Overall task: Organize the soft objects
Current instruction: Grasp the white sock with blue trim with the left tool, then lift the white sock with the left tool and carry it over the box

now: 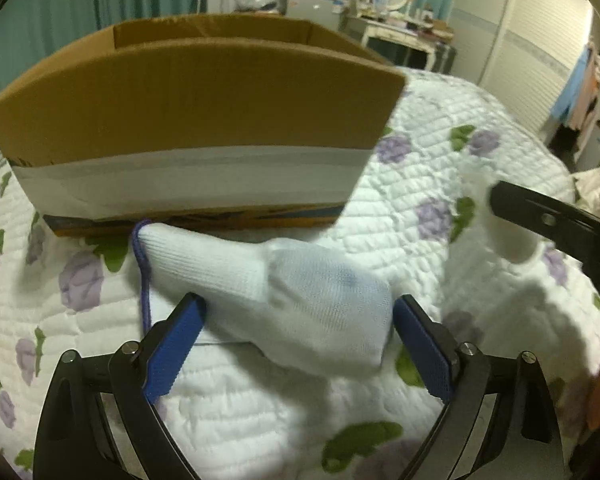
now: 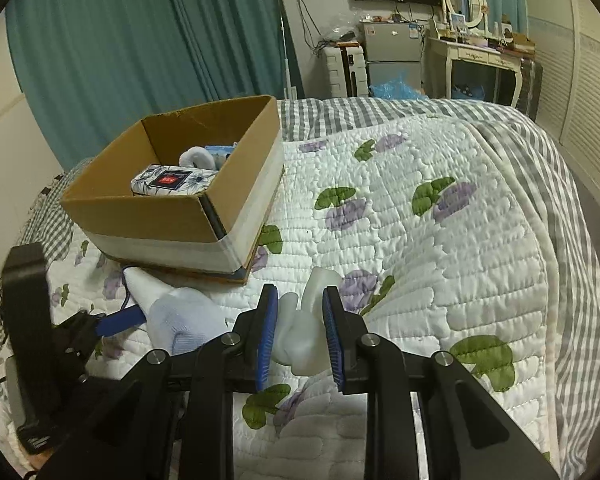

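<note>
Lying on the floral quilted bed before the open brown cardboard box, a white knit sock sits between the left hand-held gripper's spread blue pads; the right hand-held gripper clamps a second white sock

Dim, cool indoor light filled both fisheye views. Edges curved into black corners. The cardboard box looked smeared with blur in the left view.

Box interior hidden in left wrist view. White sock by right gripper blurred; gripper cut off at frame edge.
</note>
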Demonstrator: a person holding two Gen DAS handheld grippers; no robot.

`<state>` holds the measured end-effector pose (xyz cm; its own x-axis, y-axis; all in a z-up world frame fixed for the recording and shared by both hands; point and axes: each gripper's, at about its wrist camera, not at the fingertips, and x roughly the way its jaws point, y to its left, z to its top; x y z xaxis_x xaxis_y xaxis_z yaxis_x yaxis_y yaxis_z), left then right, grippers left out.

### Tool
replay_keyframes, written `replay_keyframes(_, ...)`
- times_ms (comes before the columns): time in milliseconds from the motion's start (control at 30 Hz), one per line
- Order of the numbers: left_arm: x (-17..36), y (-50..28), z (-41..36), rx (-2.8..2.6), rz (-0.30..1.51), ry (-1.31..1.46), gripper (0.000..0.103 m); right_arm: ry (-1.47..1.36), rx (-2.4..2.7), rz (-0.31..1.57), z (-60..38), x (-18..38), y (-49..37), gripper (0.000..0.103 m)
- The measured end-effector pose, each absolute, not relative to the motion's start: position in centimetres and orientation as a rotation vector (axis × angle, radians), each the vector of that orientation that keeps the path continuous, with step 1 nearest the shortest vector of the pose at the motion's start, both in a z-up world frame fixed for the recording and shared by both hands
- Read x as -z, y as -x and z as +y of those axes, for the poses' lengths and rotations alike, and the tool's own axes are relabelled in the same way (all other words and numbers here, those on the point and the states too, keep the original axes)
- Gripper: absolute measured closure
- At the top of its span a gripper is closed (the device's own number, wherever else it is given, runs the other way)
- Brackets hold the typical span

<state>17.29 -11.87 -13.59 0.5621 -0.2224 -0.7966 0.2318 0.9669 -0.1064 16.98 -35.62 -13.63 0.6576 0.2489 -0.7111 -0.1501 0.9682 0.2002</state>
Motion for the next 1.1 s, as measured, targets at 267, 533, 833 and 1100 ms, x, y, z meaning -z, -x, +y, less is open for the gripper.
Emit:
replay_keyframes(267, 13.5, -17.0, -11.0, 0.287, 0.909, -0.014, 0.045, -0.119, -0.220, 0.808, -35.4, 13.6, -16.5, 0.080)
replay_keyframes(533, 10.0, -13.1, -9.7, 0.272, 0.772, -0.084, 0.054, -0.125, -0.197, 0.756, -35.4, 12.3, -14.5, 0.080)
replay_keyframes(833, 3.0, -9.2, -5.9, 0.297, 0.638, -0.055, 0.054, -0.095, -0.215, 0.686, -32.9, 7.8, -11.3, 0.080)
replay_keyframes(1100, -1.3, -7.8, -3.4, 0.330, 0.577, -0.008, 0.054, 0.002, -0.272, 0.598, -28.9, 2.2, -8.7, 0.080)
